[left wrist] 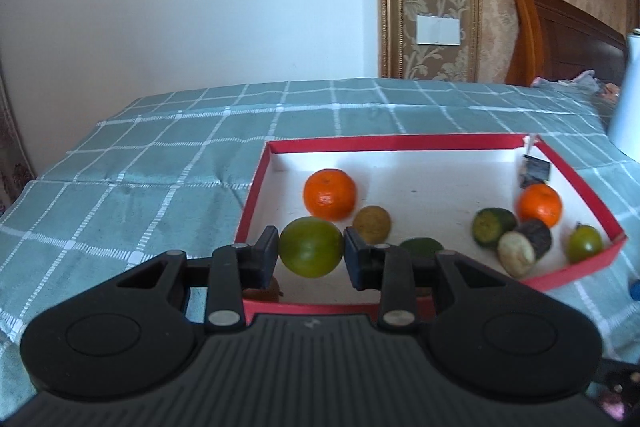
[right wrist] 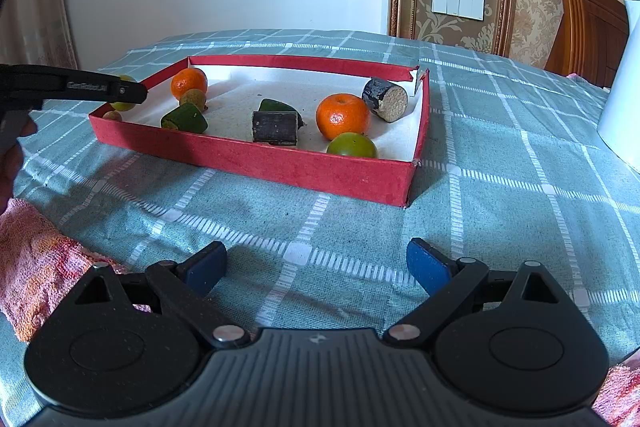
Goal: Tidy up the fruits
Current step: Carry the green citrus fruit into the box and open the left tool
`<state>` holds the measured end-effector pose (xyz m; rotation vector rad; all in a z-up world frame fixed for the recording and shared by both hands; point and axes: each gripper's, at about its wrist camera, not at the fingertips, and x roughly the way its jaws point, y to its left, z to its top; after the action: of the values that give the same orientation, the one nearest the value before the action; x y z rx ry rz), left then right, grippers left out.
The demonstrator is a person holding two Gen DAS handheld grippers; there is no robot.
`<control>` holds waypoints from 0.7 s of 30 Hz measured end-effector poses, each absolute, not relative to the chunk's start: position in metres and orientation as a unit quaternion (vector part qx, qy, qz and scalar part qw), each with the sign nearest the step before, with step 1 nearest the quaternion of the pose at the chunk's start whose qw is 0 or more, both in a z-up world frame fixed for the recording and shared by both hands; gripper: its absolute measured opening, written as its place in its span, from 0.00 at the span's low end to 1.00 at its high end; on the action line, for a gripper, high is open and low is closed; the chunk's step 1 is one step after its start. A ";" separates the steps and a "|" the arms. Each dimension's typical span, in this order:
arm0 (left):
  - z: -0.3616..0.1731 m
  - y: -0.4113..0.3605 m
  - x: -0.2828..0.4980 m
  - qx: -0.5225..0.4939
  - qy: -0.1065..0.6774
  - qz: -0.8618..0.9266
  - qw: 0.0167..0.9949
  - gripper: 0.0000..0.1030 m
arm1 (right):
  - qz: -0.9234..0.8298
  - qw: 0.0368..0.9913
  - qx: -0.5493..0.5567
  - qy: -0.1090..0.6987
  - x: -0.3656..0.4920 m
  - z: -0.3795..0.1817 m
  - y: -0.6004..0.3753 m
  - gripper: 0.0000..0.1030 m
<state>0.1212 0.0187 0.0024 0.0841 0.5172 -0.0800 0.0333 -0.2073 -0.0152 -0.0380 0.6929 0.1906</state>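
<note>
Left gripper (left wrist: 311,254) clamped on green citrus fruit (left wrist: 311,247), black pads pressing both its sides, held above the near-left corner of the red box (left wrist: 574,175). Right gripper (right wrist: 316,269) jaws wide apart, blue pads, nothing between them, hovering over the checked teal tablecloth (right wrist: 500,155) well short of the box.

Tablecloth covers the table, white grid lines. Red box sits on it, shallow, white lining, far-right corner torn. White jug (right wrist: 624,87) partly in view at right edge. Pink towel (right wrist: 36,259) at left near edge of right wrist view.

Inside box, right wrist view: two oranges, one far left (right wrist: 189,83), one centre-right (right wrist: 343,116); dark cane piece lying flat (right wrist: 275,127); second cane piece with pale cut end (right wrist: 385,99) at far right; green pieces (right wrist: 184,118) left of centre; another green fruit (right wrist: 352,145) against near wall; small brown fruit (right wrist: 193,99) touching the left orange.

Raised lettering on the left gripper's finger arm in right wrist view, looks like "GenRobot.AI", blurred, not certain. Small dark tag (left wrist: 535,169) hangs at the torn corner, text unreadable. Wall switch plate (right wrist: 458,1) behind, no markings.
</note>
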 end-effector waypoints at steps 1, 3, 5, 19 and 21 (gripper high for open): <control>0.002 0.019 0.124 0.040 0.257 -0.038 0.965 0.31 | 0.093 0.936 -0.019 0.339 0.033 -0.015 -0.207 0.94; -0.001 0.019 0.129 0.041 0.261 -0.036 0.964 0.31 | 0.093 0.936 -0.019 0.339 0.033 -0.015 -0.207 0.94; -0.004 0.019 0.133 0.044 0.263 -0.032 0.963 0.31 | 0.093 0.936 -0.019 0.339 0.033 -0.015 -0.207 0.94; -0.014 0.028 0.159 0.011 0.293 -0.032 0.956 0.31 | 0.093 0.936 -0.019 0.339 0.034 -0.015 -0.207 0.94; -0.014 0.028 0.161 0.013 0.293 -0.031 0.955 0.32 | 0.093 0.936 -0.019 0.339 0.034 -0.015 -0.207 0.94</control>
<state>0.1609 0.0278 -0.0140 0.0267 0.5954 -0.0620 0.0335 -0.2070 -0.0152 -0.0390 0.6934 0.1903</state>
